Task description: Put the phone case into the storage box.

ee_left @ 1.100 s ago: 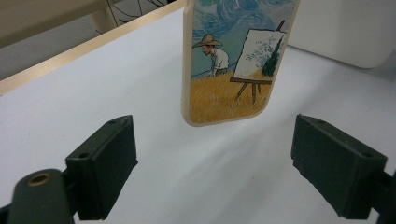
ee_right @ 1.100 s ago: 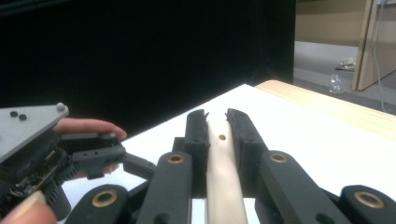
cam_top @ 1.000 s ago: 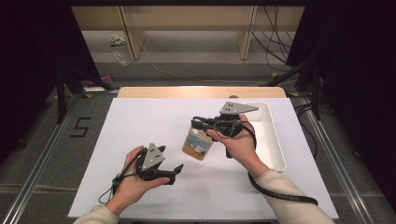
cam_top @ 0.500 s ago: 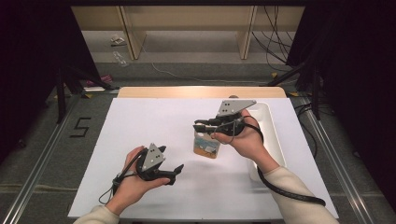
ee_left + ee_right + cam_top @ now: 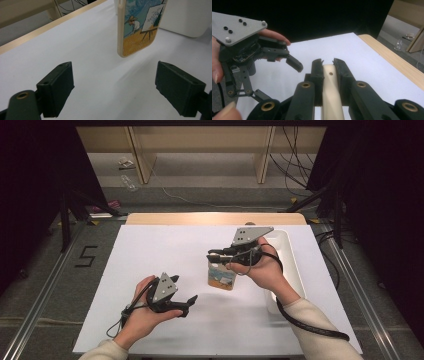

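A cream phone case (image 5: 221, 276) with a painted field scene hangs upright just above the white table cover (image 5: 150, 250), right of centre. My right gripper (image 5: 215, 256) is shut on its top edge, and the cream edge (image 5: 330, 85) sits squeezed between the black jaws of my right gripper (image 5: 328, 63). My left gripper (image 5: 187, 305) rests low at the front left, pointing toward the case, jaws wide apart and empty. In the left gripper view the case (image 5: 138, 27) hangs beyond the open left gripper (image 5: 122, 92), apart from it.
A white rectangular tray (image 5: 290, 255) lies along the table's right side, just behind my right hand; its wall (image 5: 185, 17) stands close behind the case. A wooden strip (image 5: 215, 218) borders the far edge. Shelving legs and cables are on the floor beyond.
My right hand has carried the phone case a little to the right, toward the tray. The left hand and its gripper have stayed where they were.
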`<state>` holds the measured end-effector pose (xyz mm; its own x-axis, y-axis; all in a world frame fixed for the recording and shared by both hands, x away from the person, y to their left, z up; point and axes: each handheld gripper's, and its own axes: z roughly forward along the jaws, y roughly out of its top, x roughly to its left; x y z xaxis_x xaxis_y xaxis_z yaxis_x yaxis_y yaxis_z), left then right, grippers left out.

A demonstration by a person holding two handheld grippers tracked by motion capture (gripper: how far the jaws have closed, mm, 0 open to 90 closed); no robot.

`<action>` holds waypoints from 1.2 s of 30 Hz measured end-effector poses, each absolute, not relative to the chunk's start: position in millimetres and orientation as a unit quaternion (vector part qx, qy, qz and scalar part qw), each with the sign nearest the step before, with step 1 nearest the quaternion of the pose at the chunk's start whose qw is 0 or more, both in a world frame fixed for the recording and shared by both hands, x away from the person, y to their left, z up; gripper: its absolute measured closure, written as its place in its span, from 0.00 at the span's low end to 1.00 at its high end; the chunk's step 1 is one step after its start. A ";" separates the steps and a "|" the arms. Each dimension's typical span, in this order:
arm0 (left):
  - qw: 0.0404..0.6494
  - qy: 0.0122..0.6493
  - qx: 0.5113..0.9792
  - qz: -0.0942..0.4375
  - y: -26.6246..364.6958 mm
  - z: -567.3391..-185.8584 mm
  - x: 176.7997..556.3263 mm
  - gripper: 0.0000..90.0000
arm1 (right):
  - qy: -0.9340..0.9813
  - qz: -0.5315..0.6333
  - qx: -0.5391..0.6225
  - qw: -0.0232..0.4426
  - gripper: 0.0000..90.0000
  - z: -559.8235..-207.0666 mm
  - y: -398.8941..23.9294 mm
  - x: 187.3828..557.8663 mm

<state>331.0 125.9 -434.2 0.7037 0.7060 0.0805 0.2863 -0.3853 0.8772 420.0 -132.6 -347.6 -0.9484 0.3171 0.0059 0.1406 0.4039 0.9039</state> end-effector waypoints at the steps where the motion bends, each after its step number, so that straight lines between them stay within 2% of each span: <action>1: 0.460 0.309 0.801 0.228 125.2 -433.6 331.4 0.17 | 0.834 0.528 0.136 0.083 0.89 -347.5 -132.4 419.9; 36: 0.443 0.257 0.840 0.182 80.8 -442.1 369.6 0.21 | 0.833 0.533 0.133 0.072 0.89 -343.5 -131.0 416.6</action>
<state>369.6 80.8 -442.1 0.8019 0.5924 0.0771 0.2708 -0.4755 0.8370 416.6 -131.0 -343.5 -0.9542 0.2984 0.0212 0.1442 0.3966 0.9066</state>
